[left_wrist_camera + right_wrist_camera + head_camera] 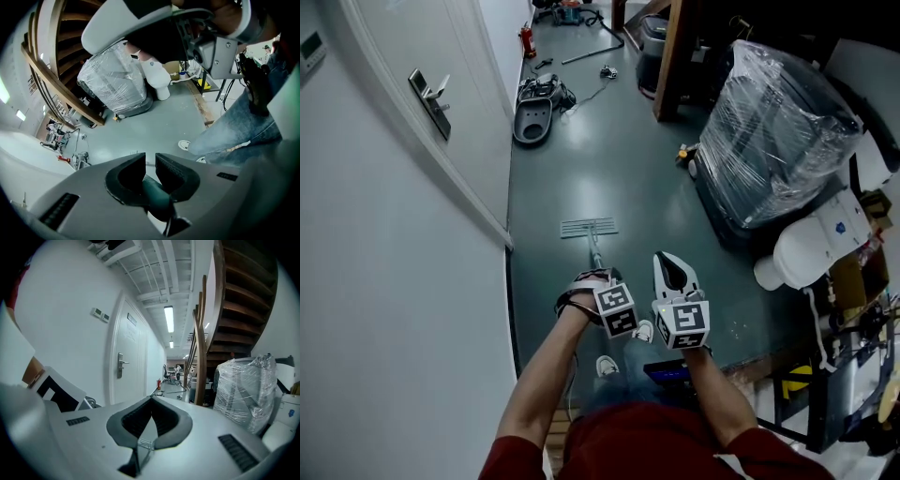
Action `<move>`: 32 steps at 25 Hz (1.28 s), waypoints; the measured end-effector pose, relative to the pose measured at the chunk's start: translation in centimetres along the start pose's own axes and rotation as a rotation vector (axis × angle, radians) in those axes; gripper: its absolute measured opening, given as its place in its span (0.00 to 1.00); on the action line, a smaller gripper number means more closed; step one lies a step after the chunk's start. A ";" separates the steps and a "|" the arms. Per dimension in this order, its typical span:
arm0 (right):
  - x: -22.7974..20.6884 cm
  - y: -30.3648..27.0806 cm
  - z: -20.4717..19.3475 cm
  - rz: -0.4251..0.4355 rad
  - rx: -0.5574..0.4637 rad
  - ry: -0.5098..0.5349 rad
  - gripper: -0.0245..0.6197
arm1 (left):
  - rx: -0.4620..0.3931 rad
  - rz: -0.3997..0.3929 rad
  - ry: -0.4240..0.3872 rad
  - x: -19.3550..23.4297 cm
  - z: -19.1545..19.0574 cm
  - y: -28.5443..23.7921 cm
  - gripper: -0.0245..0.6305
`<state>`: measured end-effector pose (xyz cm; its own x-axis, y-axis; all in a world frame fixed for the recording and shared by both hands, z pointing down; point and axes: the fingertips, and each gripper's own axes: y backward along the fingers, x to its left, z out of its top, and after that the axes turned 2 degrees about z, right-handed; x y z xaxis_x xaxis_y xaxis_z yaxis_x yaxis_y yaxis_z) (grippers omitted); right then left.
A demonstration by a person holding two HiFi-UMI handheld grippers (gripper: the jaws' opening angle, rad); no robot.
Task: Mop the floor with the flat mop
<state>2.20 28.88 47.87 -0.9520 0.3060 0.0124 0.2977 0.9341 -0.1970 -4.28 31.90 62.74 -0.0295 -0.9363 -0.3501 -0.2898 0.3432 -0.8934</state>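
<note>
Left gripper (150, 161): jaws clamped on the flat mop's dark green handle (157, 196), tips a narrow slit apart. Handle runs forward and down to the mop head (589, 227), flat on the grey floor (619, 159) just ahead of the person, near the white wall (394, 281). Right gripper (151, 401): jaw tips touching, nothing between them, held just beside the left gripper, off the handle.

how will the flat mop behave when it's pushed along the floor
The mop head lies flat on the smooth grey floor, so it will probably glide rather than tip. Its handle looks thin and stiff, likely light for its length. Held by the left gripper alone, it may twist or swivel at the head.
</note>
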 end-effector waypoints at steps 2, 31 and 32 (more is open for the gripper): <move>0.0 0.1 0.1 0.007 -0.003 0.000 0.06 | -0.002 -0.008 0.009 -0.3 0.3 0.5 0.15; -2.9 -2.2 0.6 0.074 -0.006 -0.015 0.06 | -0.019 -0.032 0.081 1.6 3.4 0.9 0.16; -2.9 -2.2 0.5 0.074 -0.005 -0.014 0.06 | -0.020 -0.032 0.082 1.7 3.4 0.9 0.16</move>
<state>4.28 25.86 47.73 -0.9283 0.3714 -0.0162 0.3675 0.9101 -0.1914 -1.32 30.90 60.40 -0.0976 -0.9501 -0.2964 -0.3109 0.3120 -0.8978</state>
